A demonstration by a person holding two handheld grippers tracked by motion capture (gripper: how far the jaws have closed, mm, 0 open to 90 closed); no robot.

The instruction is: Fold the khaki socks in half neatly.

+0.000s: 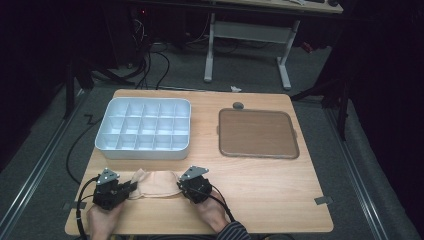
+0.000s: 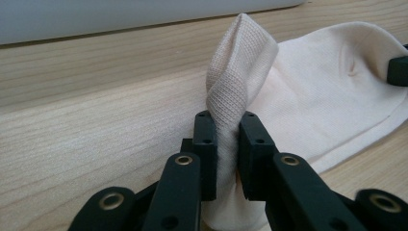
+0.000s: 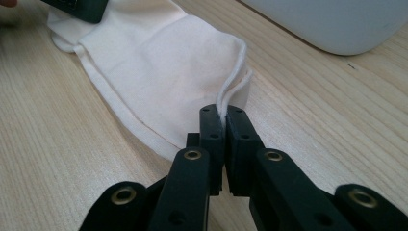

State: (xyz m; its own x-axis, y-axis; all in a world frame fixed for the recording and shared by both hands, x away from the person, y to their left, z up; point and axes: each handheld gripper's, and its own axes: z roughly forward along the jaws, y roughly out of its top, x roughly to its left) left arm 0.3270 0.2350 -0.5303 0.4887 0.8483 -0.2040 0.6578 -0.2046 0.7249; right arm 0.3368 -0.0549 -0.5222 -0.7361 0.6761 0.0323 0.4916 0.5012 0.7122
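The two hands of the person are at the near edge of the wooden surface (image 1: 260,200). Further away on it lie a white compartment tray (image 1: 144,128) and a brown flat tray (image 1: 258,133). The cream cloth (image 1: 155,183) lies between the hand-held grippers, just before the white tray. The left hand-held gripper (image 2: 226,134) pinches one bunched, twisted end of the cloth. The right hand-held gripper (image 3: 224,126) has its jaws pressed together on the other end's thin edge.
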